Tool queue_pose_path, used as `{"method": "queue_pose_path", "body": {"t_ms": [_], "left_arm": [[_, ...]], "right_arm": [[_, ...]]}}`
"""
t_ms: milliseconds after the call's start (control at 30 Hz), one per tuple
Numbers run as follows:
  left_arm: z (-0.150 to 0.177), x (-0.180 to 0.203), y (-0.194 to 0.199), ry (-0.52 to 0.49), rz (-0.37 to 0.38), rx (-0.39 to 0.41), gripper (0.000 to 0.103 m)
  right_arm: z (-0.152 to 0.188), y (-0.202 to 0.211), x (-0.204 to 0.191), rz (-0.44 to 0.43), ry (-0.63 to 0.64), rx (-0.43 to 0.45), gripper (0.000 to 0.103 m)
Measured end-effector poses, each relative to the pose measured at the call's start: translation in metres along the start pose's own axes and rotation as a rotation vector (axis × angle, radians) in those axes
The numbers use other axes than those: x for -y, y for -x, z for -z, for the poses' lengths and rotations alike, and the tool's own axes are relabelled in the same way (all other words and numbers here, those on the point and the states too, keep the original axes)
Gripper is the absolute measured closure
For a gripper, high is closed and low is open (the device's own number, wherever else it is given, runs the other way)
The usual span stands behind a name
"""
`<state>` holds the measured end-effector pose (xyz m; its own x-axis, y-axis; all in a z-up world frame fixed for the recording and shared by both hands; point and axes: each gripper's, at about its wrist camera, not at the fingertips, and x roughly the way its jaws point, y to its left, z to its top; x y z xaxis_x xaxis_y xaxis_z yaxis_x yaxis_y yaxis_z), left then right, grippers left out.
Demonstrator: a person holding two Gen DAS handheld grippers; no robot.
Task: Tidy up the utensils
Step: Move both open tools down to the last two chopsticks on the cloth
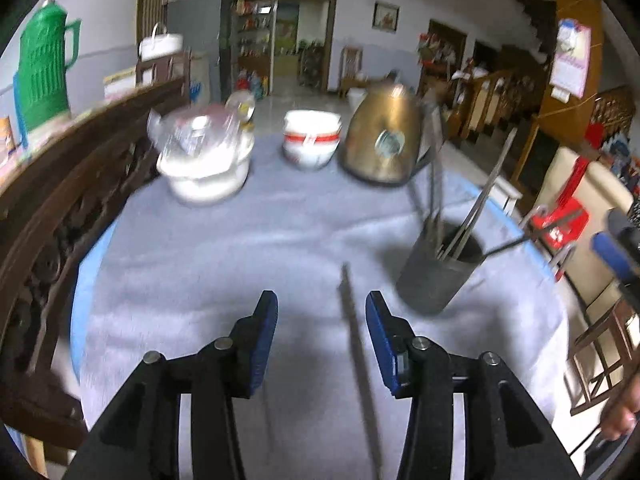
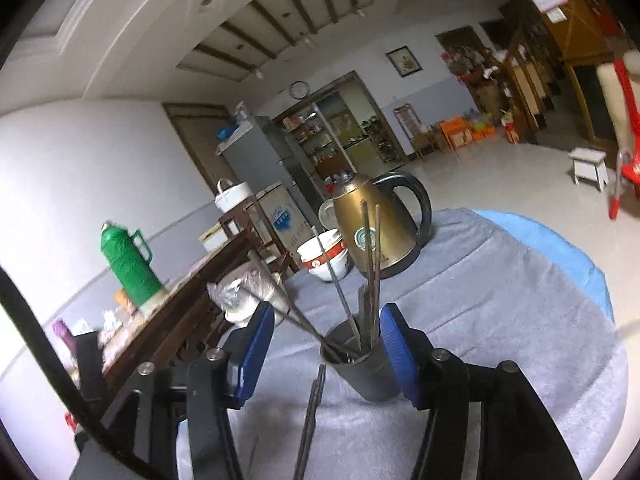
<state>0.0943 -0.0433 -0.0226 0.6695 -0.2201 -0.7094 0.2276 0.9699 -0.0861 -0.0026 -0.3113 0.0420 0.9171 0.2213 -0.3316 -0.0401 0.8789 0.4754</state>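
A dark grey utensil cup point(image 1: 438, 270) stands on the grey cloth, holding several metal chopsticks point(image 1: 480, 200). It also shows in the right wrist view point(image 2: 368, 368) with chopsticks point(image 2: 370, 264) standing in it. A loose pair of dark chopsticks point(image 1: 354, 340) lies flat on the cloth between my left gripper's fingers; it shows in the right wrist view too point(image 2: 310, 420). My left gripper point(image 1: 322, 340) is open and empty above it. My right gripper point(image 2: 326, 354) is open, its fingers on either side of the cup, not touching.
A gold kettle point(image 1: 386, 136), stacked white and red bowls point(image 1: 310, 140) and a white pot under plastic point(image 1: 206, 160) stand at the table's far side. A dark carved wooden bench point(image 1: 60, 184) with a green thermos point(image 1: 42, 60) lies left.
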Motion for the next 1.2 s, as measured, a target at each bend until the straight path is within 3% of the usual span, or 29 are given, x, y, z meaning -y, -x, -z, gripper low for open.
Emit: {"method": "queue_pose_path", "body": {"t_ms": [200,367,633,900,1200], "left_arm": [[0.029,-0.023,-0.017,0.055,-0.015,-0.106,0.056],[0.049,-0.022,-0.025,0.037,-0.018,-0.16,0.056],[0.059,-0.007,-0.038,-0.008,-0.039,-0.208,0.055],[0.063,0.01,-0.05,-0.052,-0.059,-0.226,0.053],[0.064,0.015,-0.059,-0.053,-0.061,-0.243,0.051]], "right_arm": [[0.028,0.004,-0.017,-0.025,0.083,-0.044,0.047],[0.059,-0.017,-0.023,-0.024,0.088,-0.139,0.064],[0.093,-0.048,-0.011,0.03,0.056,-0.262,0.064],[0.096,-0.049,0.012,0.059,0.006,-0.287,0.063],[0.105,-0.056,0.022,0.028,-0.039,-0.312,0.063]]}}
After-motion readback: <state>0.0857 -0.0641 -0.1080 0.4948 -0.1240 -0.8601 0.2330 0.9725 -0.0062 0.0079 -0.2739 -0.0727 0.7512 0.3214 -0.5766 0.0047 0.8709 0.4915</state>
